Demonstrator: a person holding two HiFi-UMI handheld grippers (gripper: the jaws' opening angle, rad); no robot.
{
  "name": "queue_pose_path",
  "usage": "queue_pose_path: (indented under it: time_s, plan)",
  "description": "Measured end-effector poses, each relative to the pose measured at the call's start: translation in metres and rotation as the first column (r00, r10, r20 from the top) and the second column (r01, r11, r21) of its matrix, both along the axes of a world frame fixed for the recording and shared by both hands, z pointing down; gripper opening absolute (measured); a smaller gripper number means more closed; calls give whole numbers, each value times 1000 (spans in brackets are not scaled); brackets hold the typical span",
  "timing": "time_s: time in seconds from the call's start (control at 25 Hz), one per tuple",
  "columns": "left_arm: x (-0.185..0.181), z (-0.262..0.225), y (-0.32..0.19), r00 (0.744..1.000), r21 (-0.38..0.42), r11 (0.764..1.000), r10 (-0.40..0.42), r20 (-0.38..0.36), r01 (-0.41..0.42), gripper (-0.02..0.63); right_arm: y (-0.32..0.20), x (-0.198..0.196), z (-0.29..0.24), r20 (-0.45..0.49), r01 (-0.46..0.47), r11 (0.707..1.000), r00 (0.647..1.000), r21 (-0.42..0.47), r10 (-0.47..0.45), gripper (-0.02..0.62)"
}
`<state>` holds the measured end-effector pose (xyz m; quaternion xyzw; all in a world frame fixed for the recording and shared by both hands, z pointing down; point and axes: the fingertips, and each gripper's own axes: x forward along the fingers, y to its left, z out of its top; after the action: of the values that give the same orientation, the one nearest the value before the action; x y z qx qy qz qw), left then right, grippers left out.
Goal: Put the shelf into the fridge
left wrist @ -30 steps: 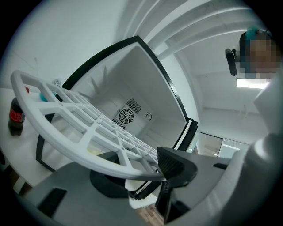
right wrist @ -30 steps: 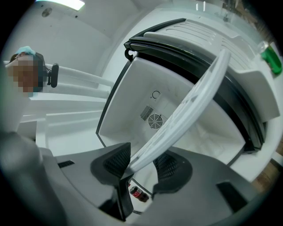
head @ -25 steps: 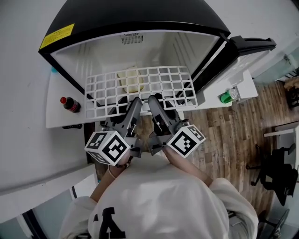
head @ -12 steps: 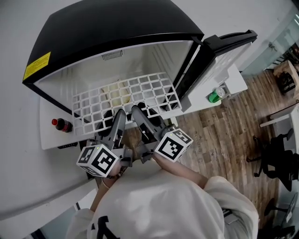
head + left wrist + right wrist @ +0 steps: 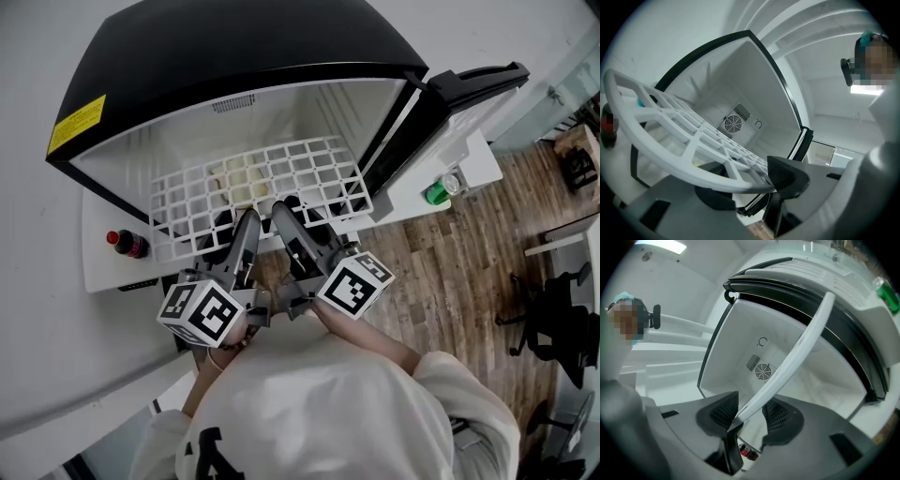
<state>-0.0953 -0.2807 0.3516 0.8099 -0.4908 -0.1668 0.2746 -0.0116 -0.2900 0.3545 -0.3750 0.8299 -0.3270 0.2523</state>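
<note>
A white grid shelf (image 5: 281, 178) lies level across the mouth of the open fridge (image 5: 216, 56), its far part inside the white compartment. My left gripper (image 5: 247, 223) and right gripper (image 5: 284, 217) sit side by side at the shelf's front rim, each shut on it. In the left gripper view the shelf (image 5: 689, 140) runs off to the left, and the left gripper (image 5: 751, 185) pinches its curved rim. The right gripper view shows the shelf (image 5: 797, 348) edge-on, clamped in the right gripper (image 5: 749, 414). Both views show the fan vent (image 5: 733, 124) on the fridge's back wall.
The fridge door (image 5: 459, 112) stands open at the right with a green bottle (image 5: 435, 193) in its rack. A cola bottle (image 5: 127, 244) lies on the white ledge at the left. A pale yellow thing (image 5: 236, 176) sits under the shelf. Wooden floor (image 5: 469, 281) and a black chair (image 5: 553, 328) lie to the right.
The head view has swung to the left and the fridge now sits lower right in it. Both grippers keep their hold on the shelf's front rim, still at the fridge mouth.
</note>
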Motion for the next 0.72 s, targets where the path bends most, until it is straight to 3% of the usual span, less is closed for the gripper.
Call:
queue_pose_path:
  time_s: [0.72]
  plan:
    - [1,-1,-6,1000,-1,1000,24,8,-24,204,-6,1,-2,21,-40,999,999,4,39,164]
